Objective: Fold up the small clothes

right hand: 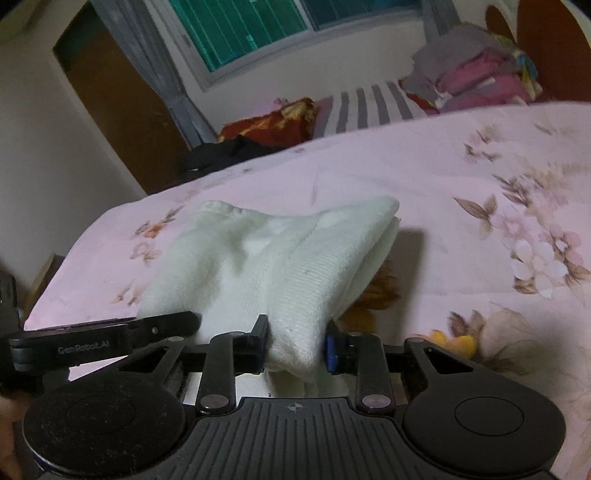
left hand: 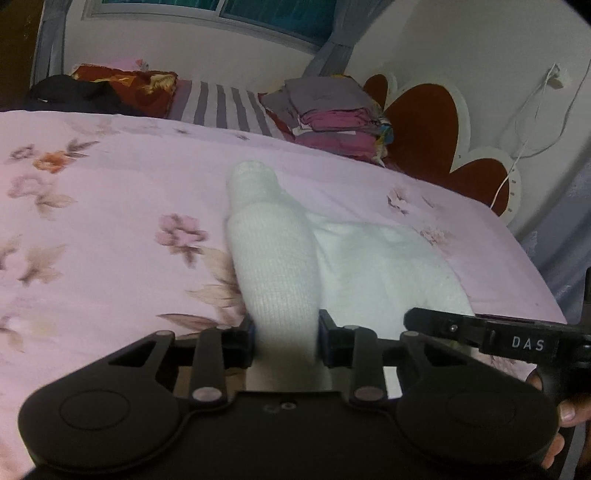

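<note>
While a pink floral bedspread (left hand: 110,229) covers most of both views, the bed carries everything else: a striped sheet (left hand: 225,107) at the far side, a red-and-gold pillow (left hand: 147,86) beside a heap of black cloth (left hand: 77,96), and a stack of folded clothes (left hand: 328,114) in grey and magenta near the heart-shaped headboard (left hand: 424,122). Behind the bed stands a window (right hand: 280,26) with grey curtains.

On the bedspread lies the white knitted garment (left hand: 376,254), partly lifted at its near edge. Its rolled left part rises as a thick tube toward the left hand-held gripper (left hand: 285,338), whose jaws stand narrowly apart and are clenched on that tube, the pads pressing the knit from both sides. Seen from the right wrist, the right hand-held gripper (right hand: 297,345) is likewise clamped on a bunched fold of the same white garment, its blue pad and black pad pinching the cloth between them. Each hand-held gripper shows at the edge of the other's view, just beside its neighbour.

Fingers of the person's hand (left hand: 561,417) show at the lower right of the left wrist view, wrapped round a black handle.
</note>
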A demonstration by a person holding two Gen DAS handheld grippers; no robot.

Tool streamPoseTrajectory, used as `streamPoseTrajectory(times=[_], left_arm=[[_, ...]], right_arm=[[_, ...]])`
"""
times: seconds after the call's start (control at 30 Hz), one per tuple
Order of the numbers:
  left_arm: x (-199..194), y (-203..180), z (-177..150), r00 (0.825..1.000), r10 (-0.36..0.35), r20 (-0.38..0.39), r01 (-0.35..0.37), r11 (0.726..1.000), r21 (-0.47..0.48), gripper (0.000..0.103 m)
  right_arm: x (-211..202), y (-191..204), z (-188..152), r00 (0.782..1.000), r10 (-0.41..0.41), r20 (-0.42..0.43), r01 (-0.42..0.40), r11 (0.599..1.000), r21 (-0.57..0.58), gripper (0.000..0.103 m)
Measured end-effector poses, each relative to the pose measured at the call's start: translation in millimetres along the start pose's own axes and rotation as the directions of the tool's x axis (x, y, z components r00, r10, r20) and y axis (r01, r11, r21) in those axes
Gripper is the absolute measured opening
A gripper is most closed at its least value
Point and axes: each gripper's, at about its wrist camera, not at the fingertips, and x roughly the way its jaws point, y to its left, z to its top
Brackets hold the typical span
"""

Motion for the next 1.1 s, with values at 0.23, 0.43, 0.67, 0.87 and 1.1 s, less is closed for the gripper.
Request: streamPoseTrajectory(times=[0.23,0.43,0.67,0.87,1.1], left_arm=[[-55.0,70.2,2.1,1.0,0.02,0.008,-0.02,1.0,0.003,0.03],[-96.6,144.3,-1.5,0.999,0.039,0.002,-0.039,0.999,-0.036,0.03],[-76.9,197.5,-14.9,0.997,-0.013,-0.07,0.006,0.995,-0.102,0.04],[-63.4,208.3,-18.8,0.998,-0.019,-0.065,0.011,0.993,-0.119,0.064],[-105.0,205.1,9.9,0.989,0.086,0.119,-0.098,0.991,0.093,0.039]], right_arm=[[19.1,84.1,-12.9,1.0,0.011,0.007,-0.011,0.999,-0.045,0.028],[60.0,161.4,-32.6,0.999,0.053,-0.008,-0.053,0.997,-0.054,0.028],[106.3,202.2,-51.9,0.999,0.026,-0.035,-0.028,0.998,-0.059,0.028],[136.2,173.6,-61.5,0.993,-0.03,-0.11,0.042,0.993,0.112,0.029],[109.5,191.4,-43.3,0.984,-0.177,-0.005,0.177,0.984,0.002,0.065]])
